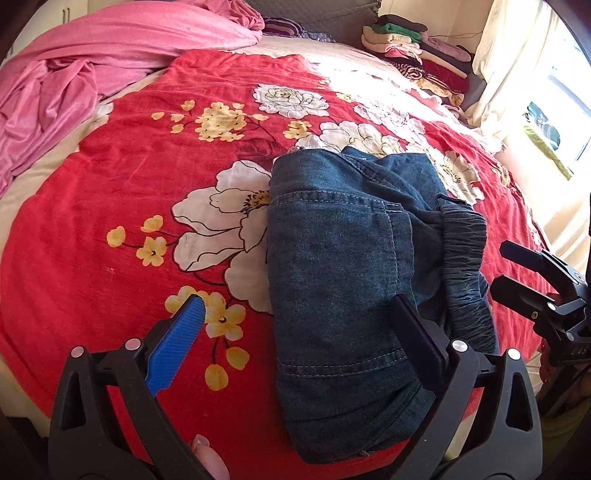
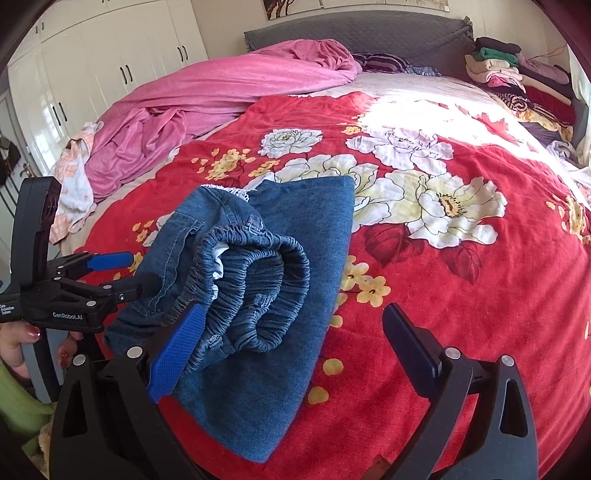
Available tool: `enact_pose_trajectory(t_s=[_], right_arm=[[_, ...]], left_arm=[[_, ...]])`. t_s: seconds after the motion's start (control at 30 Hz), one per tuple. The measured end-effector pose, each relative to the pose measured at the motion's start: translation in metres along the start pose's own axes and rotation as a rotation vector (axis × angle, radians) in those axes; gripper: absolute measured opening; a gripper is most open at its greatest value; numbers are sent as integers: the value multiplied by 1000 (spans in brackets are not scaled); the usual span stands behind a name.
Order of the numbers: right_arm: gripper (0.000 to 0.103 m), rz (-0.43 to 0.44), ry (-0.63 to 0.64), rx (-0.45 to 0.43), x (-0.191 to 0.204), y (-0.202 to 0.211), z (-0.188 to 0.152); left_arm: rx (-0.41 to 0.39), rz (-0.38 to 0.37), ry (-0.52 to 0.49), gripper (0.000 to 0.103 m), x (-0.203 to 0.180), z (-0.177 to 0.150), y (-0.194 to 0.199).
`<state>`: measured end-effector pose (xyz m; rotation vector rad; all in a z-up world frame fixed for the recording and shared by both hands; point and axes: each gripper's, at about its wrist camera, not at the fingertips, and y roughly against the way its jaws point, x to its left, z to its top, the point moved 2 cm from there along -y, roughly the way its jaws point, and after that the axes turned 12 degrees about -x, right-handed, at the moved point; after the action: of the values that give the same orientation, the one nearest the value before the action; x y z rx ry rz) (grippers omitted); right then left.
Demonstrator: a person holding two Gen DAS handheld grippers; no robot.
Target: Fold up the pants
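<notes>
The denim pants (image 1: 343, 280) lay folded into a compact bundle on the red floral blanket (image 1: 122, 206) that covered the bed, their gathered elastic waistband (image 2: 255, 291) curled on top at the near right of the bundle. The left gripper (image 1: 295, 325) hung over the bundle's near left part with its jaws spread wide and holding nothing: its blue-padded finger (image 1: 177, 343) sat over the blanket just left of the denim, and its dark finger (image 1: 417, 332) sat over the cloth beside the waistband. The right gripper (image 2: 291, 350) also stood apart and empty, its blue finger (image 2: 177, 350) at the waistband's near edge; whether it touched the fabric could not be told. Its other finger (image 2: 410, 343) was over bare blanket to the right of the pants.

In the right wrist view the left gripper's tips reached the bundle's left edge. A rumpled pink sheet (image 2: 207, 99) lay at the bed's far left, well apart from the pants, and a stack of folded clothes (image 1: 417, 55) stood at the far right corner by the grey headboard (image 2: 354, 33).
</notes>
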<state>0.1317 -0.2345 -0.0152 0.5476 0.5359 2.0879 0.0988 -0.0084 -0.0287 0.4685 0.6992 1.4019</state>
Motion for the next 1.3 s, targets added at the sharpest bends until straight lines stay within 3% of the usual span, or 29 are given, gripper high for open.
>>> enact_pose_trajectory(t_s=[0.33,0.63,0.73,0.8,0.83,1.0,1.3], right_arm=[[96,60,-100,38,-6,-22,-4],[96,159,-177,51,-14,-43,-7],[82,179,-157,41,-10,-49,-6],[61,217,-161,38,-7,-51,-5],[59,228,-161,34,-5,-50,-4],[35,230,-122,-22,2,-34,0],[32,198,3,-76,18,-21,29]], left_arm=[[9,-71,52,92,3,-2,-13],[17,-168,124,74,2,3,-26],[17,-181,138,63,2,6,-30],[24,-184,140,57,1,6,-32],[25,-186,137,53,-1,6,-32],[15,-194,117,48,-9,11,-21],[-30,-197,77,48,-19,38,-6]])
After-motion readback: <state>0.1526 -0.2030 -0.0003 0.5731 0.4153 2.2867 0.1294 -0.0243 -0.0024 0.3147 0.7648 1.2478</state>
